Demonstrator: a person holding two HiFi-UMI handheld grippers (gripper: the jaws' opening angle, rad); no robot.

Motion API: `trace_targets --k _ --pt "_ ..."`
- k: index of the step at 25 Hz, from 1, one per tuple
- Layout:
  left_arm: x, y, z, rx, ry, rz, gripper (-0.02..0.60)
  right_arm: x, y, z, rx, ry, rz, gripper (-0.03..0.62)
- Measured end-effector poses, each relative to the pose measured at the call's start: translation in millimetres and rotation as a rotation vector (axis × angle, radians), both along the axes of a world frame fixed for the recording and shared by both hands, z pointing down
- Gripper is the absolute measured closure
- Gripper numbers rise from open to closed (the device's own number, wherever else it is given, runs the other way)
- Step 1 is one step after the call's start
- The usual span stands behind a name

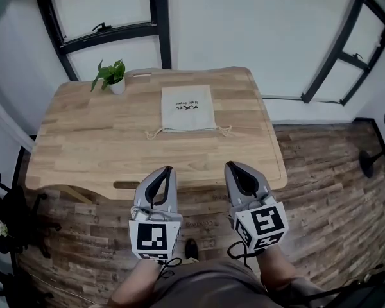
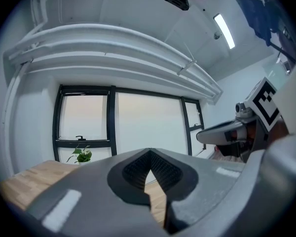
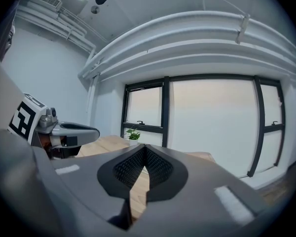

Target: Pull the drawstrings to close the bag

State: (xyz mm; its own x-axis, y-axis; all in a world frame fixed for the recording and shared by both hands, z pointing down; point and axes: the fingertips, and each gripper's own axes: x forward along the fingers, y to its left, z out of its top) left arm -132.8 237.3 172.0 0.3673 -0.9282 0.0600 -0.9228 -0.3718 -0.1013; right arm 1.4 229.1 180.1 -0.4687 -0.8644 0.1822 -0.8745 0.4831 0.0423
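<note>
A cream drawstring bag (image 1: 187, 108) lies flat in the middle of the wooden table (image 1: 83, 140), its mouth toward me. Its drawstrings trail out at the left (image 1: 154, 133) and right (image 1: 225, 131) corners. My left gripper (image 1: 169, 171) and right gripper (image 1: 231, 167) hover side by side over the floor, just short of the table's near edge and well away from the bag. Both point level toward the table. The left gripper (image 2: 150, 154) has its jaws together with nothing in them. So does the right gripper (image 3: 145, 150). The bag is hidden in both gripper views.
A small potted plant (image 1: 112, 76) stands at the table's far left corner, also visible as the plant (image 2: 81, 155) under the windows. Black-framed windows (image 1: 109, 34) line the wall behind. A black stand (image 1: 372, 159) is on the wood floor at the right.
</note>
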Motion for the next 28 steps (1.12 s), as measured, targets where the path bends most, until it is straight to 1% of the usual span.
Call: trace_targets --k 4,8,12,21,28 --pt "-6 -20 1 0.006 0.010 0.018 0.581 -6 -16 -6 0.021 0.020 0.013 0.565" --pt "-7 -34 4 0.003 0.014 0.030 0.581 -2 -28 -8 0.023 0.027 0.034 0.565" --pt "-5 -46 14 -0.016 0.008 0.030 0.581 5 -41 -3 0.015 0.027 0.045 0.565" --pt "2 -90 31 -0.057 -0.001 0.027 0.581 15 -92 21 -0.029 0.007 0.029 0.565" --pt "2 -132 56 -0.117 -0.042 -0.009 0.581 25 -140 51 -0.095 -0.016 0.004 0.565"
